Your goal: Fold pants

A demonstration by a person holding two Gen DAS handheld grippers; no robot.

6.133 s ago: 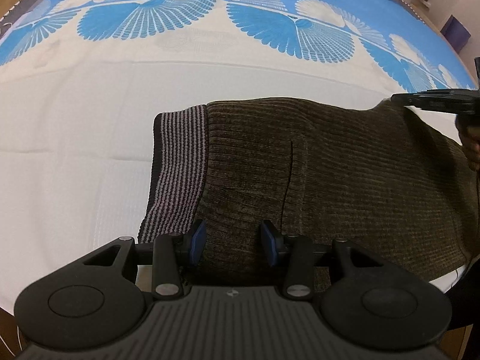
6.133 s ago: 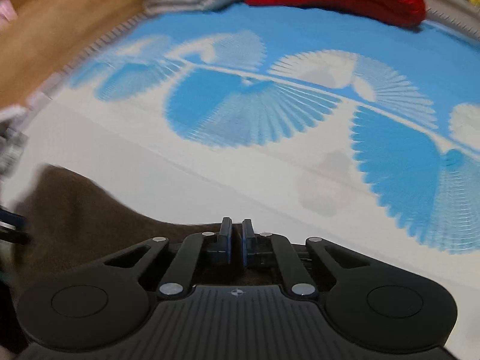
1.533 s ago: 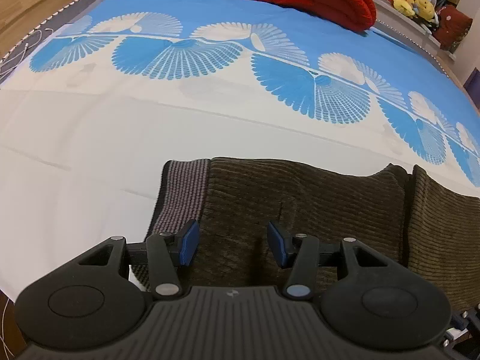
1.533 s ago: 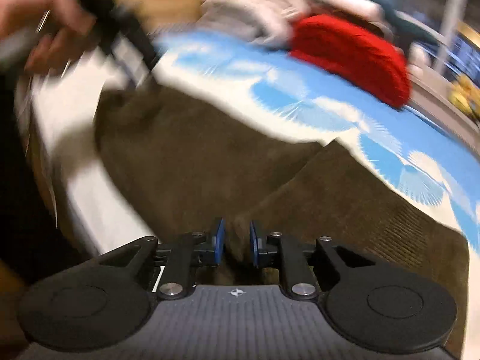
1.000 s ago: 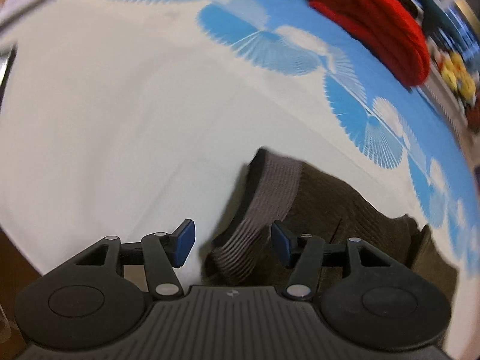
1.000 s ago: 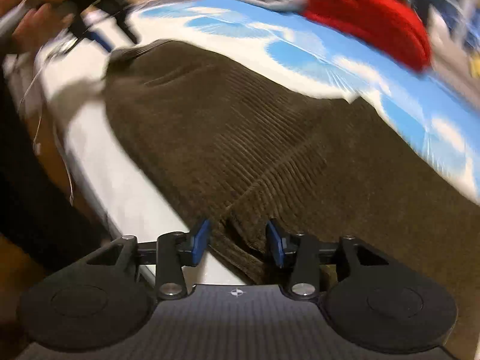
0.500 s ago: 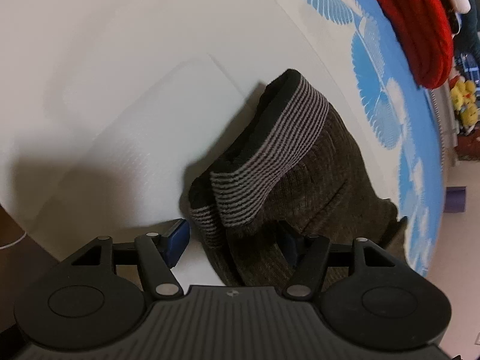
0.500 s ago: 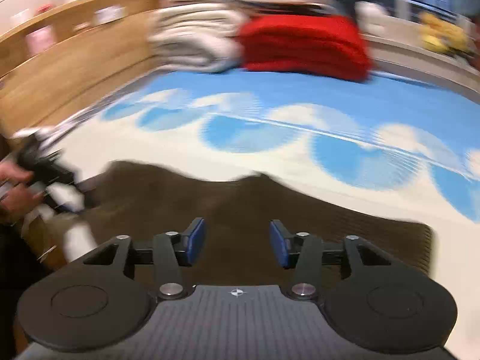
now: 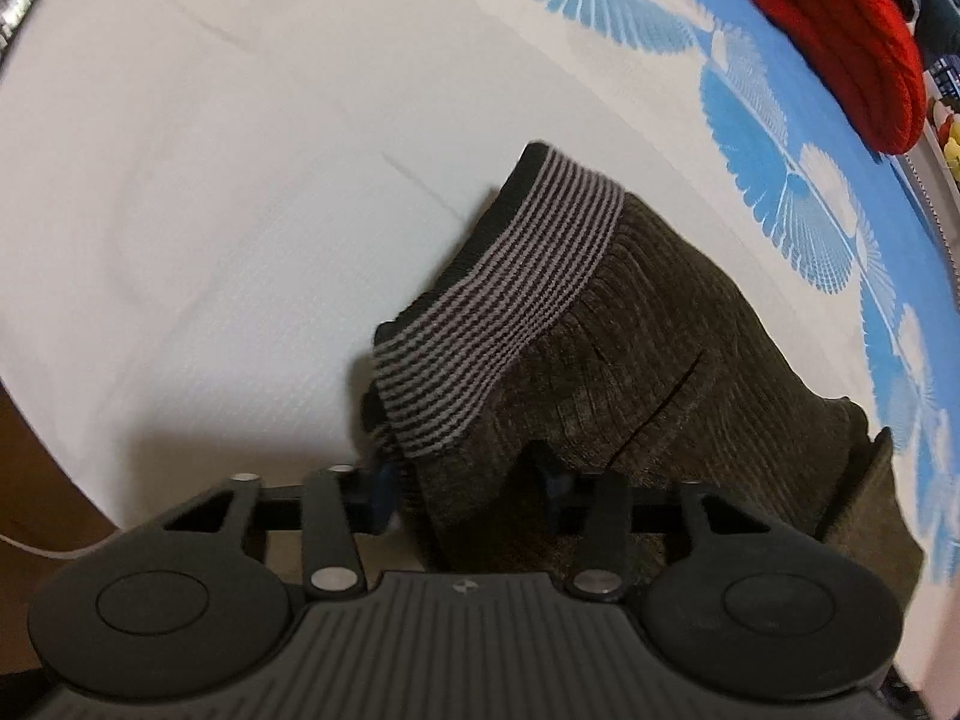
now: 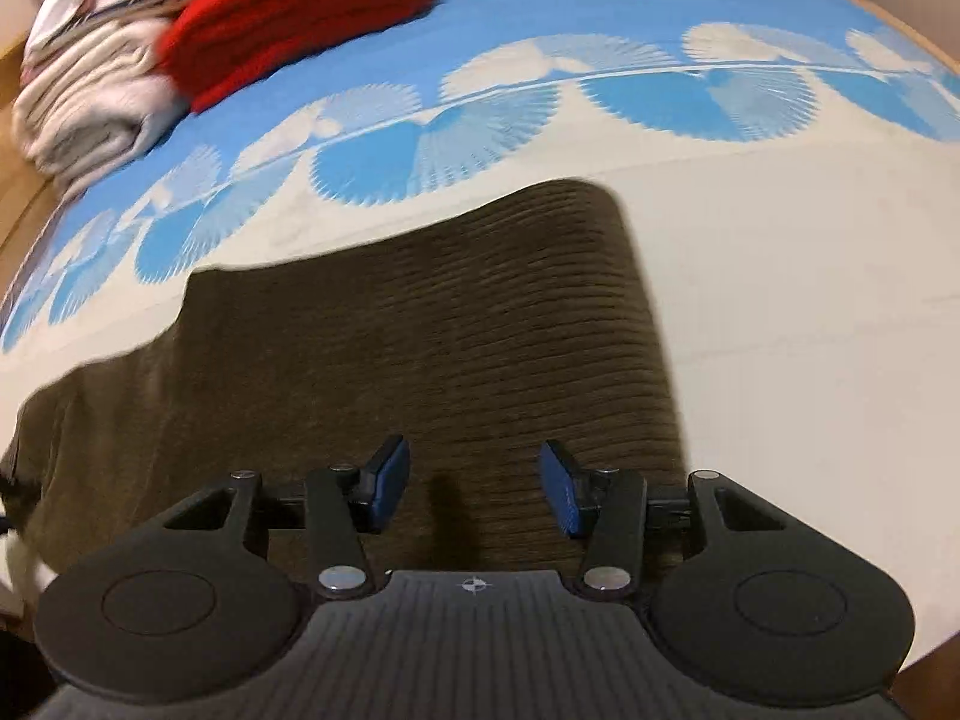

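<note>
Brown corduroy pants [image 9: 648,360] lie on a bed [image 9: 180,180] with a white and blue fan-print cover, waist end toward the left hand's tool and leg end toward the right. In the left wrist view, the left gripper [image 9: 465,489] at six o'clock has just been closing on the near corner of the waist, just below the striped waistband [image 9: 498,306]; the cloth rises in a peak from between the jaws, which suggests the pads are pinching it so this end can be lifted and carried over. In the right wrist view, the right gripper [image 10: 474,492] hangs over the leg end [image 10: 456,324] with jaws half apart and nothing between them, the cloth lying flat beneath, probably lining up for a hold at the hem at three o'clock. A red blanket [image 10: 294,6] and pale folded bedding [image 10: 90,102] sit at eleven o'clock, well clear of the work. The fold looks only begun.
</note>
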